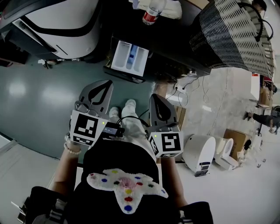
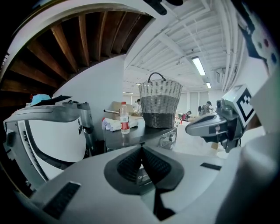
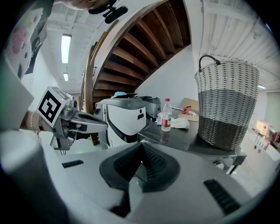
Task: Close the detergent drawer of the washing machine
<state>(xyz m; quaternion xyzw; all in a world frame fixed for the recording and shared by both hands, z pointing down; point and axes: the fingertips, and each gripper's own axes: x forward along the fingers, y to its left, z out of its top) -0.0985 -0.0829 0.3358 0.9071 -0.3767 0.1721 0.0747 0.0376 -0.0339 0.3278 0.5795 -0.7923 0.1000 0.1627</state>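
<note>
The detergent drawer [image 1: 129, 59] stands open (its blue centre possibly liquid).

Two grippers: the left gripper [image 1: 101, 85] and the right gripper [image 1: 158, 98], each carrying one marker cube [image 1: 87, 127]. One washing machine [image 1: 175, 39], with one detergent drawer [image 1: 130, 58] at its front edge. On its dark top there are three things: one bottle [image 1: 151, 13], one white cloth [image 1: 173, 8] beside it, and one woven basket [image 1: 234, 35] toward the right edge. One big white machine [image 1: 61, 22] stands to the left. On the floor: two shoes [image 1: 130, 104], two round white units [image 1: 199, 154] and one cardboard box [image 1: 236, 139].
</note>
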